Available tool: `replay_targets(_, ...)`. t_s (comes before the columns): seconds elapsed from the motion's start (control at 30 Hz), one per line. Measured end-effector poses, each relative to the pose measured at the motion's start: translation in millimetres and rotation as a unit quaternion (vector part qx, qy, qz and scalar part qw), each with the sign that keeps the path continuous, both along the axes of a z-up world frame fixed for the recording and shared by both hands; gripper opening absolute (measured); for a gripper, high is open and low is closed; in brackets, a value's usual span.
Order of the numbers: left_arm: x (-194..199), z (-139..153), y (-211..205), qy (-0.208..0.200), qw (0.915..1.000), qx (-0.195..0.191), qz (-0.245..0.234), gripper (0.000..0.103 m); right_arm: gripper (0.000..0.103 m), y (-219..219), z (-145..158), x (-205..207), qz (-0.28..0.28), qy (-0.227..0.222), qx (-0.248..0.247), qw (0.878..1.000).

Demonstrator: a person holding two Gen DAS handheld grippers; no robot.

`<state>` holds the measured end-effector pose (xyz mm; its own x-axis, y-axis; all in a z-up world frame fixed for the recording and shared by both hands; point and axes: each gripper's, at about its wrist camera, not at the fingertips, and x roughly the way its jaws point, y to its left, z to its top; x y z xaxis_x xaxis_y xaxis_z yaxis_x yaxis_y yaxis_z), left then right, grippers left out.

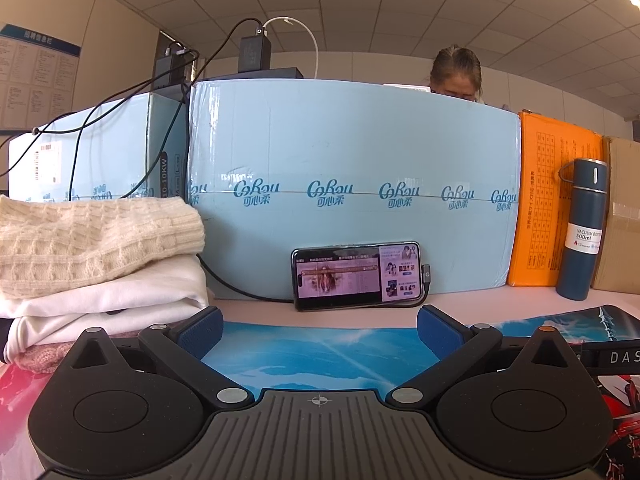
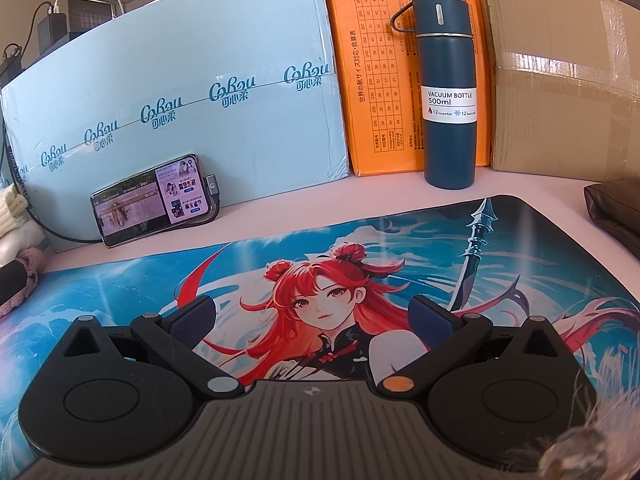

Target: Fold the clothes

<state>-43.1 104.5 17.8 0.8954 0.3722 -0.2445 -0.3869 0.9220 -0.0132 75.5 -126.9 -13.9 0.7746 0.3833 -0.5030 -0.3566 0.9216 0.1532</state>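
A stack of folded clothes (image 1: 100,264) sits at the left of the table: a cream cable-knit sweater (image 1: 92,236) on top, white garments under it, a pink knit at the bottom. Its edge (image 2: 16,220) shows at the far left of the right wrist view. My left gripper (image 1: 318,330) is open just right of the stack, low over the blue printed desk mat (image 1: 320,352), holding nothing. My right gripper (image 2: 314,320) is open above the mat (image 2: 240,272), empty. A dark brown garment (image 2: 612,212) lies at the right table edge.
A phone (image 1: 356,274) on a cable leans against a light blue carton (image 1: 360,152). An orange box (image 1: 552,200), a brown carton (image 2: 560,72) and a dark blue vacuum bottle (image 2: 448,92) stand at the back right. A person's head (image 1: 456,72) shows behind the carton.
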Motion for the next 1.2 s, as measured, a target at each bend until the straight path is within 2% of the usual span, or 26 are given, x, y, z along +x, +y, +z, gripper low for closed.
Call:
replay_targets(0.73,1.9,-0.2,2.5,0.005,1.0000,-0.004,0.002,0.103,0.103,-0.4,0.8,-0.7,-0.005,-0.003,0.001,1.000)
replay_targets(1.2,5.7,-2.0,8.7,0.019,0.9995,-0.026,0.002,0.103,0.103,-0.1,1.0,-0.6,-0.005,-0.002,0.001,1.000)
